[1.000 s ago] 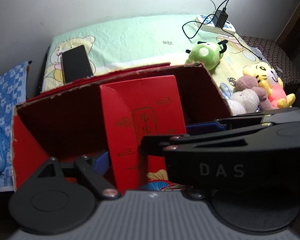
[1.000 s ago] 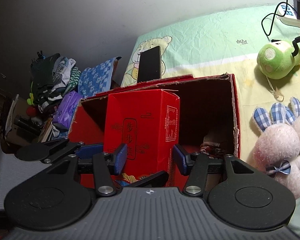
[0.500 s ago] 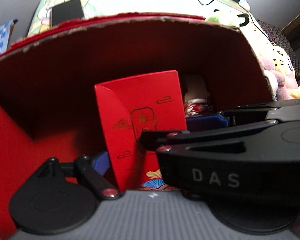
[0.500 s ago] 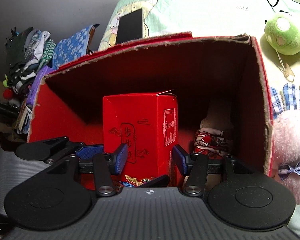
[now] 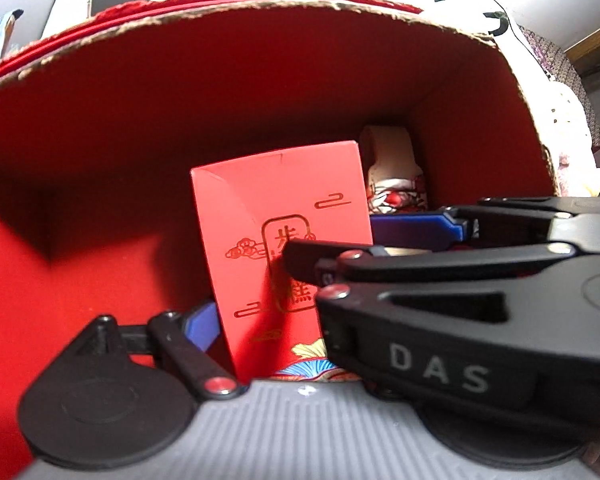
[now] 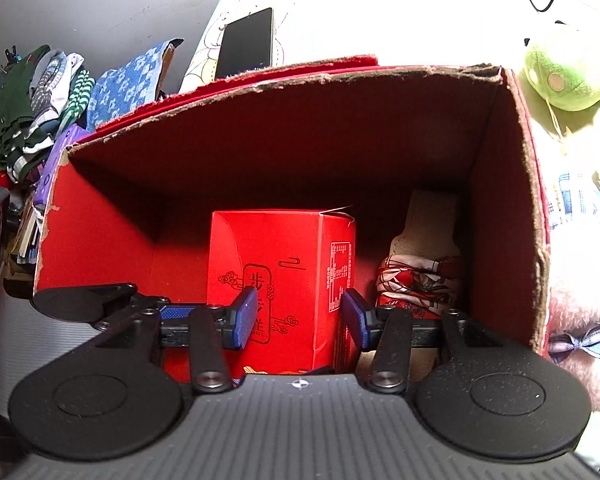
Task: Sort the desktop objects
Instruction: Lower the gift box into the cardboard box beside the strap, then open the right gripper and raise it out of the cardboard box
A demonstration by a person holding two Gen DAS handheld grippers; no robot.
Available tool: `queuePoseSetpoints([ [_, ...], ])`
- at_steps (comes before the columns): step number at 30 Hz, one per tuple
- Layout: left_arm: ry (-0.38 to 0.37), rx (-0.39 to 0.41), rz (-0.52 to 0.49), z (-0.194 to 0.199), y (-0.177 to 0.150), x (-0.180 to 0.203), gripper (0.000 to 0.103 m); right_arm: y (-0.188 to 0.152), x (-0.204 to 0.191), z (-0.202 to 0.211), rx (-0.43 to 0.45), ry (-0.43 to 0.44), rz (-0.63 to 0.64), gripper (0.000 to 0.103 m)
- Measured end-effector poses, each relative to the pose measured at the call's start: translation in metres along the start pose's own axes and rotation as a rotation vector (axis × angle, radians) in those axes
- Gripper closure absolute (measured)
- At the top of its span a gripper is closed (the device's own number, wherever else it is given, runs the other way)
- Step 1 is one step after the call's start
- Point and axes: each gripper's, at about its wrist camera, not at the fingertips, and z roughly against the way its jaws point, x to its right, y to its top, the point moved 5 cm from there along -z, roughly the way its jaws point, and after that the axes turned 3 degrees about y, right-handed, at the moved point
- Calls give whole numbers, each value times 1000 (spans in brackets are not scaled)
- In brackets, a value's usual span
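so the small red carton is standing upright down inside the big red box, just left of a wrapped bundle in there. Both tongs are on it: right tongs just closed in tighter on its sides, left tongs clamped across it too

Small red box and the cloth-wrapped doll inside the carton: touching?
Apart. The right wrist view shows a dark strip of carton interior between the small red box and the cloth-wrapped doll; their bases are hidden.
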Motion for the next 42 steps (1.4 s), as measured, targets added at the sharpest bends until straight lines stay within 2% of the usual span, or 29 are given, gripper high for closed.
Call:
queuePoseSetpoints([
  [5,-30,4,11,1,-2,0,20,1,-1,16,73,1,34,46],
  [8,-44,4,11,1,-3,4,20,1,-1,26,125,2,40,46],
  [17,-51,19,1,2,-2,15,21,4,1,48,260,19,18,64],
  [21,-24,22,-21,3,-4,19,21,4,5,58,306,-30,37,63],
  [26,-19,29,-26,3,-4,21,21,1,10,55,309,-37,39,63],
  [33,5,56,-36,6,-9,24,23,-6,10,55,336,-95,85,71],
  [42,34,98,-42,12,-10,17,25,-9,9,53,351,-119,124,74],
])
